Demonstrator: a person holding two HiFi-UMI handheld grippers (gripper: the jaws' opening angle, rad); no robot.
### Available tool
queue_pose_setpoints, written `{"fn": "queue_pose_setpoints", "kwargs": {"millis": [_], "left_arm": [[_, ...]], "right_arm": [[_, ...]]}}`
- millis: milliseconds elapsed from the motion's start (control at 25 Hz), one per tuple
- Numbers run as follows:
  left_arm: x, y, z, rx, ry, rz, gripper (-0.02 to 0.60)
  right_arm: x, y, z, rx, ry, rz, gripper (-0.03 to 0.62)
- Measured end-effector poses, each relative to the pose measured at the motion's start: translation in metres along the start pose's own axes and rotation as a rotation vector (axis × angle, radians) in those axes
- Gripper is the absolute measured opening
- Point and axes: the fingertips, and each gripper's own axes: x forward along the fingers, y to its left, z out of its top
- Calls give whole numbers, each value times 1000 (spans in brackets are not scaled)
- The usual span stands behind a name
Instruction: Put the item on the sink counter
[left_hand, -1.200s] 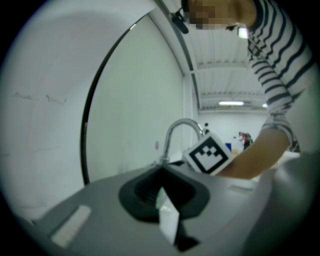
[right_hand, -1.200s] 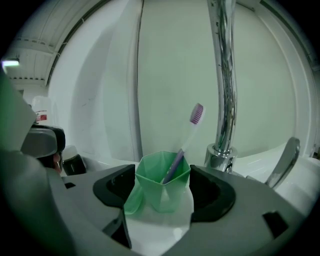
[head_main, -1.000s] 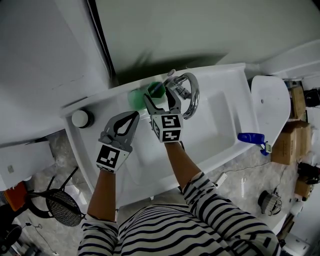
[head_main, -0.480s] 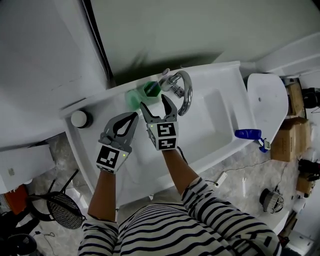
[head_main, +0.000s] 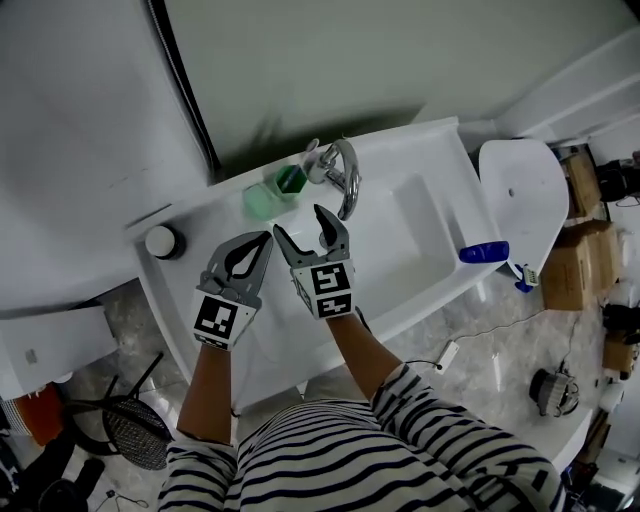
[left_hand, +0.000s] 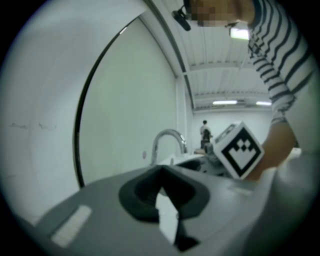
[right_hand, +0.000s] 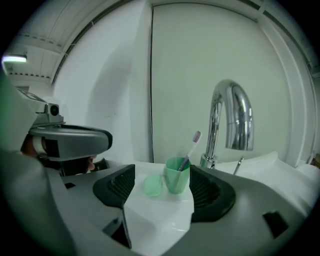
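Right hand-held gripper (head_main: 298, 220) farther back now, spread, empty; green cup (head_main: 291, 180) apart beyond its tips.

**Bathroom corner, set up in a big hall**

A white sink (head_main: 405, 235) with a chrome faucet (head_main: 346, 180) is seen, and a green cup (head_main: 291, 180) with a toothbrush (right_hand: 191, 147) is stood beside it. Cardboard boxes (head_main: 565, 280) are piled nearby, and strip lights (left_hand: 225, 102) are hung overhead.
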Motion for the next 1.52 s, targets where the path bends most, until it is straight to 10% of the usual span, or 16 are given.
{"fn": "queue_pose_setpoints", "kwargs": {"millis": [880,1160,1520], "left_arm": [[-40,-67,45,29,-69,-102,6],[-39,-96,58,42,-105,-187,6],[-5,-138,69,58,-116,-267,6]], "right_arm": [[-112,17,27,-82,-70,-51,301],[-147,9,32,-100,-97,-130,68],[-181,-25,30,-106,-99,-167,9]]}}
